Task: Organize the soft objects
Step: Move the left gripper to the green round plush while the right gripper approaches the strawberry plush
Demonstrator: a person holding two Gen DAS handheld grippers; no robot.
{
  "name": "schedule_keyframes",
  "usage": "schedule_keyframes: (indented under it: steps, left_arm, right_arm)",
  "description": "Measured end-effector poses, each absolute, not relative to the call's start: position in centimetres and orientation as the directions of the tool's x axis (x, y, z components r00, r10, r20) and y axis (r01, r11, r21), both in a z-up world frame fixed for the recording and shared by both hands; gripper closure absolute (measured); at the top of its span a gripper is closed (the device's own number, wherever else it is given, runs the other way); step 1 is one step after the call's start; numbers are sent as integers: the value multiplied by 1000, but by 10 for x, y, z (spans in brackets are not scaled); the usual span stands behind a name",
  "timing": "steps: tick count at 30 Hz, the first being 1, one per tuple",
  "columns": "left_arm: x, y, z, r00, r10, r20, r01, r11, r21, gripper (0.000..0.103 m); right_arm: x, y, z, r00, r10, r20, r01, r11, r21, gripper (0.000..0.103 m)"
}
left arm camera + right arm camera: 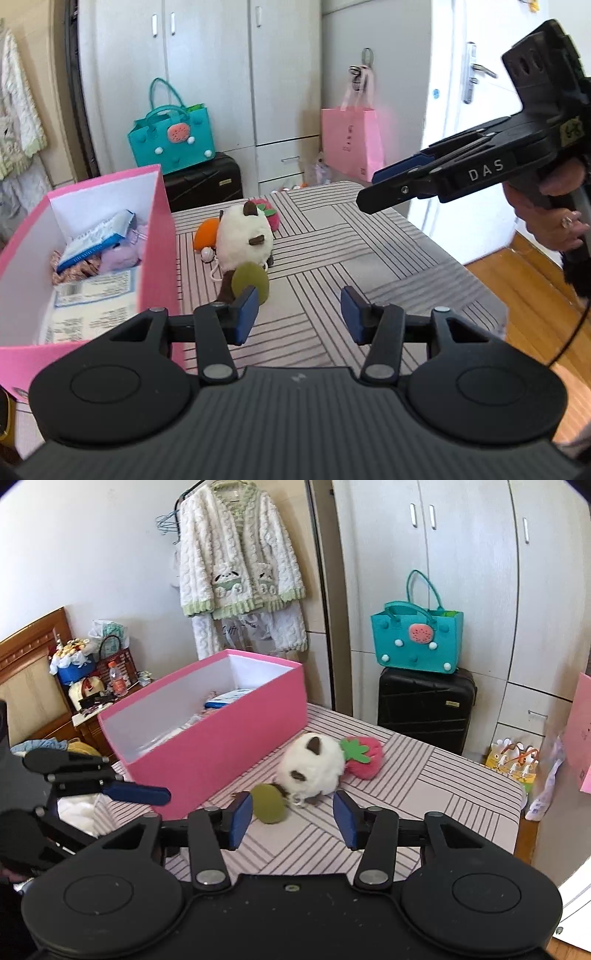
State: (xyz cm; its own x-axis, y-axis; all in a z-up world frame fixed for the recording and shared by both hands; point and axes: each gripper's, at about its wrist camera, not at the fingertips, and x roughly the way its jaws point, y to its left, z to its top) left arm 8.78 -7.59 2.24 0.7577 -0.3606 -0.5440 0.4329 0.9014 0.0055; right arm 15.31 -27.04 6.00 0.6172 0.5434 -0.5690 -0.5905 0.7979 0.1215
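1. A pink box (207,746) is sitting at the nine o'clock side of a striped surface (424,775), its top open; papers and some soft pieces are already lying inside, so it is likely serving as the collecting bin.
2. The left gripper (297,314) is hovering low over the surface just beside the box, its jaws standing partly open and holding nothing.
3. A cluster of soft toys is resting just past the box's right wall, around twelve o'clock from both grippers: a green plush (267,805) nearest, a white fluffy plush (314,766) touching it behind, an orange plush (207,232) to its left, and a pink strawberry plush (364,757) at one o'clock.
4. The right gripper (291,823) is aiming down at that cluster, jaws partly open and empty, the green plush lying just ahead of its left pad.
5. Both grippers are probably lining up to pick toys for the box.
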Motion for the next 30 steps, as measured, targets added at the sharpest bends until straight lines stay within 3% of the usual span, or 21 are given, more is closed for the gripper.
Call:
schedule_keyframes:
  steps: [5, 11, 15, 22, 30]
  left_arm:
    - [114, -97, -2, 749, -325, -577, 383, 923, -22, 55]
    - [137, -113, -24, 828, -179, -531, 240, 969, 48, 55]
    - [147, -107, -23, 852, -163, -498, 186, 983, -4, 55]
    - [160, -116, -38, 880, -68, -471, 118, 990, 77, 55]
    - [170, -112, -47, 850, -51, -524, 94, 994, 55, 55]
  right_arm:
    - [175, -281, 45, 627, 525, -575, -563, 816, 130, 48]
    - [206, -286, 29, 640, 497, -586, -528, 838, 135, 48]
    - [229, -282, 21, 660, 467, -588, -514, 852, 99, 48]
    - [280, -269, 7, 658, 462, -595, -507, 856, 104, 48]
    - [331, -250, -17, 591, 510, -625, -506, 838, 206, 44]
